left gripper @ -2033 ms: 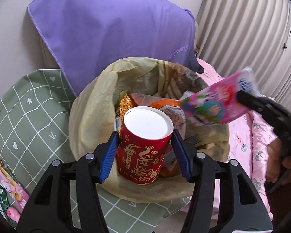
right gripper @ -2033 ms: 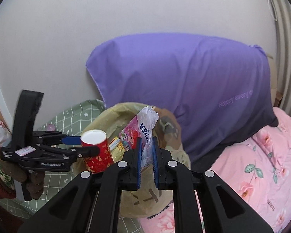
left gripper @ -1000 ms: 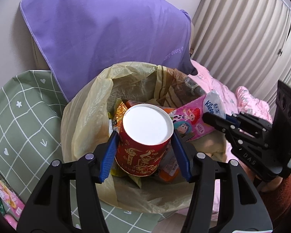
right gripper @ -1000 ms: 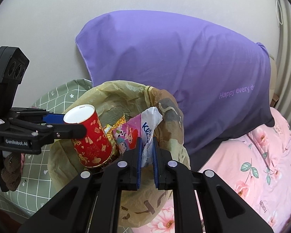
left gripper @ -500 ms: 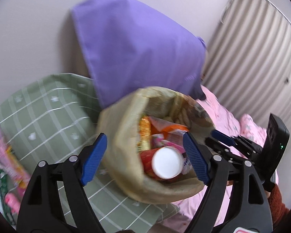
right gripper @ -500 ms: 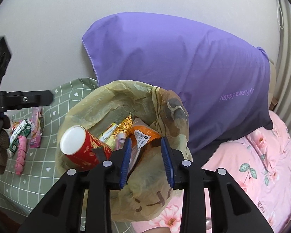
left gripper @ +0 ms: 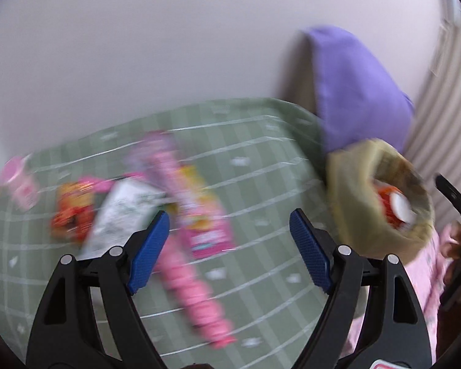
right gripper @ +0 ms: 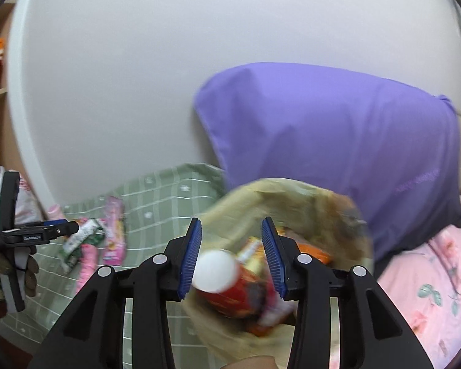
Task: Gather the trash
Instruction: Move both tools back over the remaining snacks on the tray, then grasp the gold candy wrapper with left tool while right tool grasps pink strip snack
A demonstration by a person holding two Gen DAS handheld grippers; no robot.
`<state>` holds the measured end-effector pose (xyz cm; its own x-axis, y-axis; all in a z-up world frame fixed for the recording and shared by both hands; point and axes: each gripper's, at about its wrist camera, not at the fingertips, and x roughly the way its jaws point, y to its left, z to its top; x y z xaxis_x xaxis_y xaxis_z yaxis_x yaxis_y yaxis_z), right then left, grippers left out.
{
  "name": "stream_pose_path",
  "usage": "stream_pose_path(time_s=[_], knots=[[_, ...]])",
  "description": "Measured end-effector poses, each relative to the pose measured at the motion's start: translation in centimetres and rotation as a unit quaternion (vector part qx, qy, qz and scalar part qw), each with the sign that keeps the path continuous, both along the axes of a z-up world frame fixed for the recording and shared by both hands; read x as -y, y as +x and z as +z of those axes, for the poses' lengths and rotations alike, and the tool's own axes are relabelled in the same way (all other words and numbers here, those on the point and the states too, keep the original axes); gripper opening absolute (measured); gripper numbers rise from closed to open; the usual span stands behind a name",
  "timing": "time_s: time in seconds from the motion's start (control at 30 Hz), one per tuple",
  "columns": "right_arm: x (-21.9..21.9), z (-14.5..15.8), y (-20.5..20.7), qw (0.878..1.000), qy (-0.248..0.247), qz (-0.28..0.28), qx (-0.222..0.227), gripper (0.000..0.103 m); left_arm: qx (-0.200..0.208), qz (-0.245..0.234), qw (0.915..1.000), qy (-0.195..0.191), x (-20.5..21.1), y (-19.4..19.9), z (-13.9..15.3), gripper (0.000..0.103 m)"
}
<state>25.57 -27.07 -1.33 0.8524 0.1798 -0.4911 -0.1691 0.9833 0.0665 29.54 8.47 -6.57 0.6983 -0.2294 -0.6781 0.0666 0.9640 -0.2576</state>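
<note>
The yellow trash bag point(right gripper: 307, 203) stands open in front of my right gripper point(right gripper: 232, 255), which is open and empty above it. A red paper cup point(right gripper: 230, 286) with a white bottom lies inside among wrappers; it also shows in the left wrist view point(left gripper: 395, 207), inside the bag point(left gripper: 356, 203). My left gripper point(left gripper: 229, 249) is open and empty over a pile of wrappers on the green blanket point(left gripper: 261, 184): a long pink packet point(left gripper: 196, 295), a pink-and-yellow wrapper point(left gripper: 199, 206), a white-green packet point(left gripper: 123, 212) and a red-orange wrapper point(left gripper: 70, 212). The view is blurred.
A purple pillow point(right gripper: 338, 141) leans on the white wall behind the bag. A pink floral sheet point(right gripper: 430, 276) lies to the right. The same wrappers point(right gripper: 107, 236) show left of the bag, near the left gripper point(right gripper: 61, 229). A small pink bottle point(left gripper: 18, 178) lies far left.
My left gripper let go of the red cup into the bag and swung left over the wrappers. My right gripper dropped the tissue packet, opened wider and stays over the bag.
</note>
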Motion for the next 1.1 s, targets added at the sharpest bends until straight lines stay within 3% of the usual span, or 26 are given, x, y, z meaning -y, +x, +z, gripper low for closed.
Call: stream_pose_path(time_s=[0.03, 0.17, 0.3, 0.6, 0.9, 1.1], knots=[[-0.8, -0.2, 0.4, 1.0, 0.005, 0.012, -0.004, 0.046, 0.0, 0.016, 0.9999, -0.001, -1.4, -0.2, -0.2, 0.076], [-3.5, -1.3, 1.6, 0.999, 0.018, 0.047, -0.019, 0.047, -0.007, 0.095, 0.9954, -0.011, -8.0, -1.3, -1.1, 0.076], [-6.5, -3.1, 3.1, 0.994, 0.023, 0.091, -0.052, 0.047, -0.018, 0.132, 0.9904, -0.036, -12.5, -1.9, -2.0, 0.077], [-12.2, -7.2, 5.6, 0.982, 0.021, 0.146, -0.115, 0.047, -0.057, 0.09, 0.9937, -0.035, -13.3, 0.7, -4.6, 0.081], [-14.5, -9.8, 7.2, 0.978, -0.021, 0.131, -0.161, 0.047, -0.105, 0.096, 0.9898, -0.002, -14.3, 6.6, -7.7, 0.08], [-16.3, -11.5, 8.8, 0.972, -0.024, 0.139, -0.187, 0.047, -0.147, 0.115, 0.9818, -0.034, -16.2, 7.0, -9.3, 0.055]])
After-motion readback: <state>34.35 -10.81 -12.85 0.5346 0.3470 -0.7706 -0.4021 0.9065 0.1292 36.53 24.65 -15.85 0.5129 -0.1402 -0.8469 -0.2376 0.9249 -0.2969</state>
